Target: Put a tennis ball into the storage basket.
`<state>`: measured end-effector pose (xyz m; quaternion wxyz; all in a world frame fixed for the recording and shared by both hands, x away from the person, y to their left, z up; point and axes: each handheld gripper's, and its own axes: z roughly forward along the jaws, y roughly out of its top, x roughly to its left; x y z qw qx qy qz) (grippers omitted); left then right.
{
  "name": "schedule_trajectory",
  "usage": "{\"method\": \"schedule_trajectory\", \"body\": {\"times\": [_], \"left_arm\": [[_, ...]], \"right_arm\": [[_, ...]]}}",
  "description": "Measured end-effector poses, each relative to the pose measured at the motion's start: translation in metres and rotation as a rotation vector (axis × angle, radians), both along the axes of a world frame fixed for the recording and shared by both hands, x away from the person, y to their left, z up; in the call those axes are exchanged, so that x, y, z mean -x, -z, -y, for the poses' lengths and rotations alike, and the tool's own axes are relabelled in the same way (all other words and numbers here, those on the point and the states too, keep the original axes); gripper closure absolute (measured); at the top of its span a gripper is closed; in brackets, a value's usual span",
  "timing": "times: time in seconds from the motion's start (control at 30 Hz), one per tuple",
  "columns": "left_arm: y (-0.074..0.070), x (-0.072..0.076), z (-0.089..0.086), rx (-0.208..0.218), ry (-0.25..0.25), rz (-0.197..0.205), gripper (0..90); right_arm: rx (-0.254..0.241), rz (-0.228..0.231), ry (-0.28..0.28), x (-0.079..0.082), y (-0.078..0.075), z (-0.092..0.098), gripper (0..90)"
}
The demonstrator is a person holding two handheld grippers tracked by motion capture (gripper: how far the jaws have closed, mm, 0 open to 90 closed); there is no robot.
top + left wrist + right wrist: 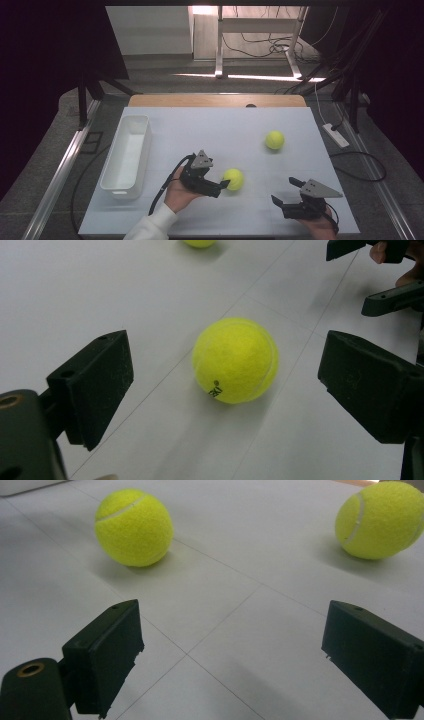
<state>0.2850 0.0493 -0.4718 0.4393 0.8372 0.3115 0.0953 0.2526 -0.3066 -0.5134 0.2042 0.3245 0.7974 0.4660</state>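
Near tennis ball (233,179) on white table (210,125), centre front, just ahead of left gripper (218,187); jaws wide apart, holding nothing, ball not yet clamped.
Far tennis ball (275,140) untouched, well apart toward right rear.
White bin (127,155) at left looks empty; likely destination, judgement only.
Right gripper (285,192) wide, empty.
Bin interior partly hidden by near wall.

White plastic bin (120,192) – long, narrow, open-topped – lying along the left edge of a white tabletop (210,125). Thin seam lines (220,626) crossing that surface in the right gripper view. Bare wooden strip (215,100) along the far edge. Off to the right on the grey floor, a white power strip (335,135), just beside it a black cable (372,162) curling in a loop. Further back, a metal stand (219,45) – loose cables (270,47) tangled near its feet. On the left floor, an aluminium rail (60,175) running alongside.
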Motion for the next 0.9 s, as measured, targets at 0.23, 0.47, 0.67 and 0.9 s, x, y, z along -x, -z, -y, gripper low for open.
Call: {"method": "schedule_trajectory", "body": {"times": [0.23, 0.47, 0.67, 0.9], "left_arm": [[0.003, -0.002, 0.009, -0.018, 0.013, -0.005, 8.1], [0.006, -0.004, 0.016, -0.028, 0.032, -0.014, 8.0], [0.009, -0.007, 0.021, -0.044, 0.040, -0.022, 7.8], [0.011, -0.009, 0.023, -0.045, 0.042, -0.038, 8.0]], "right_arm": [[0.001, -0.001, 0.001, 0.000, 0.000, 0.000, 8.8], [0.002, 0.001, 0.001, 0.000, 0.000, 0.000, 8.8], [0.000, 0.002, 0.001, 0.000, 0.000, 0.001, 8.8], [-0.001, 0.000, 0.002, 0.000, 0.000, 0.001, 8.8]]}}
